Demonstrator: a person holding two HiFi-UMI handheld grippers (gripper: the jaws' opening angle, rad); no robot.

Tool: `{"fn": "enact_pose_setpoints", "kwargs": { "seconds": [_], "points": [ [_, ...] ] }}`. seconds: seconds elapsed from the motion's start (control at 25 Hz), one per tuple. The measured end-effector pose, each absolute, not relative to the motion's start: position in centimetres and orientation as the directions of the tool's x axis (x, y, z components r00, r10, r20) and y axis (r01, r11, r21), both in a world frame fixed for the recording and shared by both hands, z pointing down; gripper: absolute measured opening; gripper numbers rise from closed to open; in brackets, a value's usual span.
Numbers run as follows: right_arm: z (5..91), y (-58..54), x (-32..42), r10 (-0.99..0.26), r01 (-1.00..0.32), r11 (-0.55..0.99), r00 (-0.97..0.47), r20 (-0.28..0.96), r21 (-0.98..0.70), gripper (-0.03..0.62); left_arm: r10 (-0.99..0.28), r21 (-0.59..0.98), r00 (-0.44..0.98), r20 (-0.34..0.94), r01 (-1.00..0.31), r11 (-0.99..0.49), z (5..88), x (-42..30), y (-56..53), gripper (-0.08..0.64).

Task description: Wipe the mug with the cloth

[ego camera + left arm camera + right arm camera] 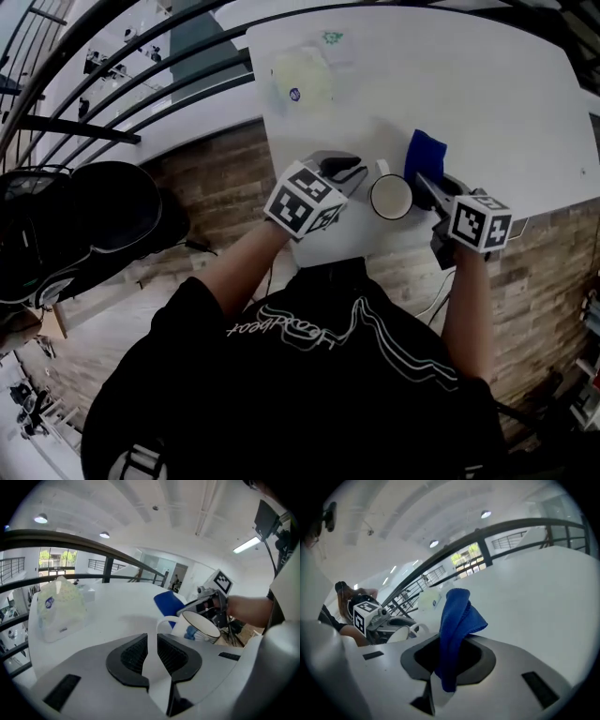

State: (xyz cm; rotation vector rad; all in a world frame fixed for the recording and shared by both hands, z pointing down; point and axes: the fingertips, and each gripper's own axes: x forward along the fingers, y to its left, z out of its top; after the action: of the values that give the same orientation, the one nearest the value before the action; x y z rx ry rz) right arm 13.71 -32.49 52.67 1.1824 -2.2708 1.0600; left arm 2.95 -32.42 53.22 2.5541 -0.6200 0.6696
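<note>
The right gripper (452, 644) pinches the cloth (457, 616), the left gripper (152, 639) sits barely parted and empty beside the mug (391, 197) near the table's (487, 84) front edge, so I'd brace the handle (161, 623) first, then wipe.

A white worktop (487, 84) fills the upper part of the head view, standing on a floor (216, 169) laid in a brown brick pattern. Curved black railing bars (141, 84) run past its left side. A black padded shape (84, 216) sits on the floor at left. Overhead, the white ceiling carries round lamps (41, 518) and a strip light (246, 544). Far windows (58, 557) show green daylight.
</note>
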Motion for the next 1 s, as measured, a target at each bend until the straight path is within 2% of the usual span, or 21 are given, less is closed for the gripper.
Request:
{"fn": "enact_pose_setpoints", "kwargs": {
  "seconds": [0.16,0.28,0.44,0.64,1.0],
  "points": [
    [44.9,-28.3,14.5,-0.707,-0.847,0.392,-0.527,0.472,-0.360,0.064,-0.335,0.413,0.831,0.443,-0.521,-0.747,50.4,0.4,-31.1,0.057],
    [39.7,-24.4,12.6,-0.747,-0.833,0.441,-0.547,0.378,-0.335,0.064,-0.350,0.461,0.867,0.355,-0.488,-0.741,46.3,-1.2,-29.2,0.053],
    [36.3,-19.0,9.8,-0.739,-0.801,0.496,-0.592,0.322,-0.335,0.064,-0.341,0.442,0.904,0.259,-0.425,-0.790,39.4,-2.2,-23.6,0.010],
    [33.5,-11.6,6.4,-0.721,-0.760,0.577,-0.646,0.250,-0.301,0.064,-0.360,0.392,0.923,0.139,-0.385,-0.836,32.8,-3.2,-14.2,0.008],
    [29.0,7.0,6.8,-0.687,-0.701,0.630,-0.704,0.183,-0.334,0.064,-0.364,0.342,0.929,0.065,-0.363,-0.867,27.0,-0.3,5.1,0.008]
  ]
}}
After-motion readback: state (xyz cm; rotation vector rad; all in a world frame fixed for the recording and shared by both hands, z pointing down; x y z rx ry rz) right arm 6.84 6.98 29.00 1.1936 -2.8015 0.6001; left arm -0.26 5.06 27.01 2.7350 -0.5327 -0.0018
